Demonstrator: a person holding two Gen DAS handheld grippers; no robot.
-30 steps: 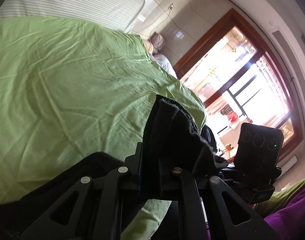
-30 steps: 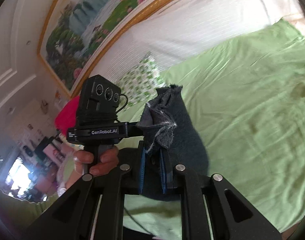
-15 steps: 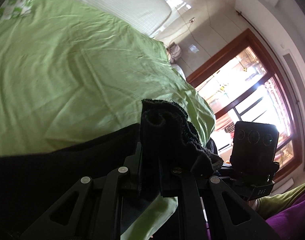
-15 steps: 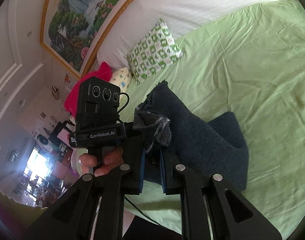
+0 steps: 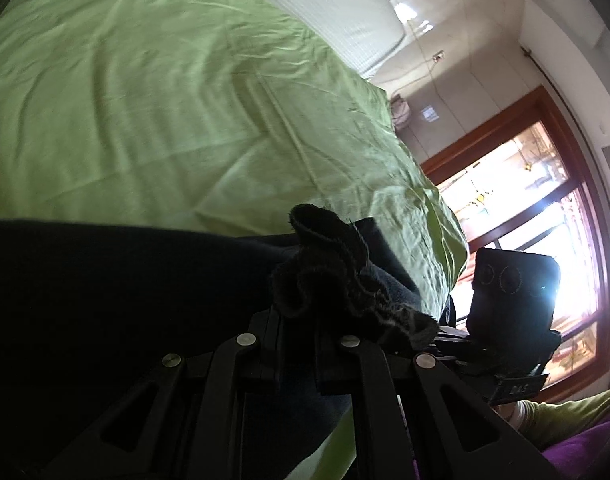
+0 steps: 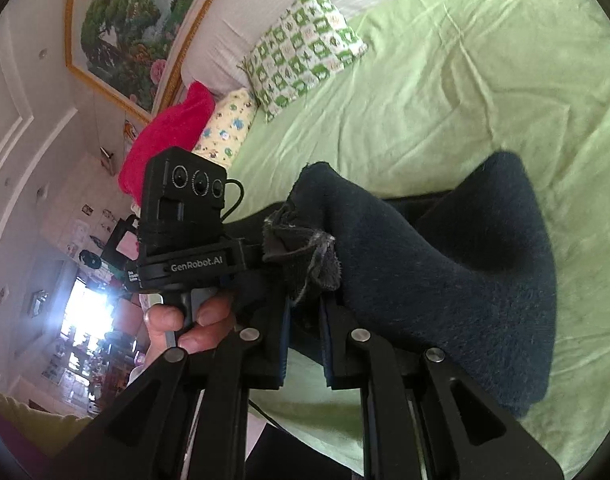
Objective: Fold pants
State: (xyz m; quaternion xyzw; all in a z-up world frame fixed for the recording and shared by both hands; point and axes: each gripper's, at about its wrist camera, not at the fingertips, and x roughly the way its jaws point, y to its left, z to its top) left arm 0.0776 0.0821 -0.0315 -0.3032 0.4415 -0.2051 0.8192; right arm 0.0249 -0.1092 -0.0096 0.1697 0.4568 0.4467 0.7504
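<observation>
Dark navy fleece pants (image 5: 105,300) lie across the near side of a bed with a green sheet (image 5: 153,100). My left gripper (image 5: 299,320) is shut on a bunched edge of the pants, which ruffles above the jaws. My right gripper (image 6: 305,320) is shut on another bunched edge of the pants (image 6: 445,280), and the cloth drapes off to the right onto the green sheet (image 6: 445,92). The two grippers are close together: the other gripper's camera block shows in each view, in the left wrist view (image 5: 513,292) and in the right wrist view (image 6: 185,204).
A green-and-white patterned pillow (image 6: 301,52), a yellow pillow (image 6: 225,124) and a red cloth (image 6: 165,140) lie at the head of the bed. A wood-framed window (image 5: 545,208) is beyond the bed's corner. A framed painting (image 6: 133,20) hangs above the headboard.
Both grippers have moved forward and down over the bed with the pants' edge held. More dark cloth now lies spread on the sheet, and the pillows have come into view.
</observation>
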